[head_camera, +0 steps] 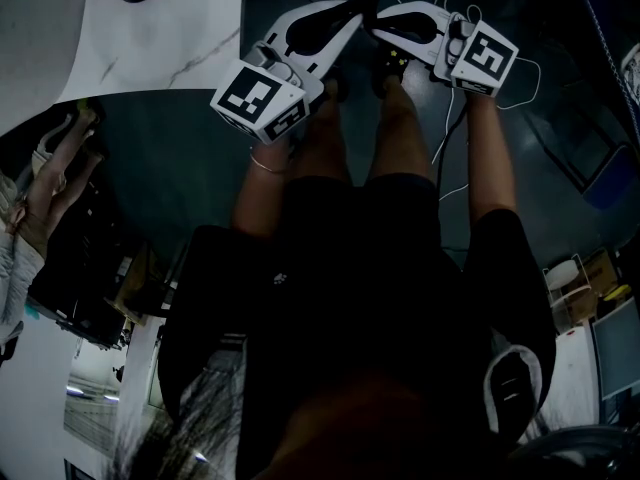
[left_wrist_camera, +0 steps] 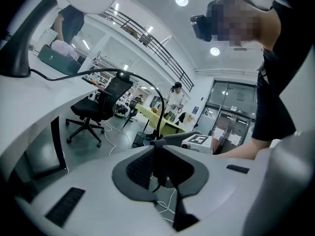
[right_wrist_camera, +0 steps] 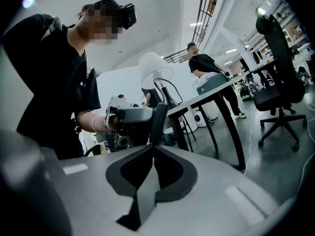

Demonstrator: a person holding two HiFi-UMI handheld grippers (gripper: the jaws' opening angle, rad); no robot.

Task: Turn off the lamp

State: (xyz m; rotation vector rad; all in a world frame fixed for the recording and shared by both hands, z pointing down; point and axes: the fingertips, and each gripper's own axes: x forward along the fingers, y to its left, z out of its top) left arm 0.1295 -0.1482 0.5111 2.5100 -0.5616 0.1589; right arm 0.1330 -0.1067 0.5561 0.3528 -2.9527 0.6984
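The left gripper and right gripper have smooth, matt pale-grey plastic shells with dark, finely ribbed pads, the cord between the left jaws is smooth black sheathing, the lamp base is matt dark, and the far tabletop is glossy, marble-veined white.

There were two grippers, the left gripper and the right gripper, one lamp, one cord, and one black office chair in each gripper view.
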